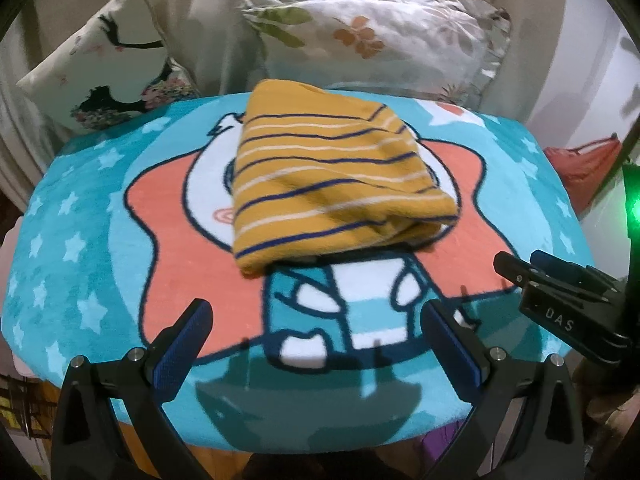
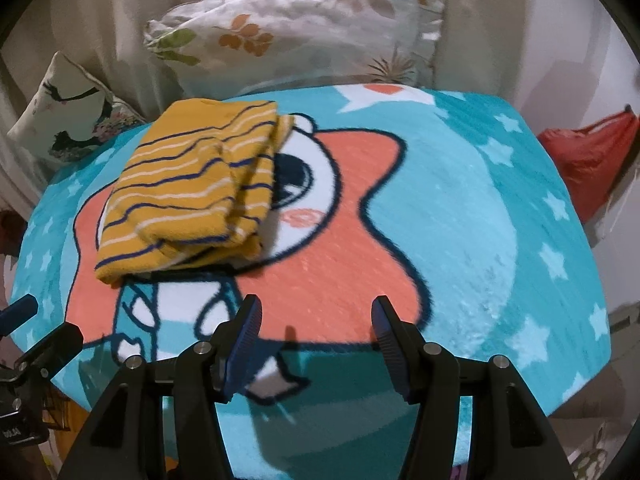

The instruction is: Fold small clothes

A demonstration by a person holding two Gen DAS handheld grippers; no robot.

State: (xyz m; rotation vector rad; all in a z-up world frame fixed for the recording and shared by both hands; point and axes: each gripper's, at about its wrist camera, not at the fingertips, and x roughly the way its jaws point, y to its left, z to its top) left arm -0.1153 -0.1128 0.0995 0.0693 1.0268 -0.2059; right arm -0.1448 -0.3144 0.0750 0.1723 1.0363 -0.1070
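Risk lies in the loosely stacked striped yellow garment slumping open if nudged, both the left gripper and right gripper standing open, empty, short of it.

You are working under fairly bright, warm indoor light that falls from above and behind you, since both grippers throw dark shadows forward onto the near edge of the blanket. The colours read clearly, with no harsh glare on the fleece. A green lamp glow flares at the right edge of your left wrist view. Both views bend strongly toward their rims, with black corners. The pillows and curtain beyond the blanket's far edge look soft and slightly smeared, and the striped garment shows mild motion blur.
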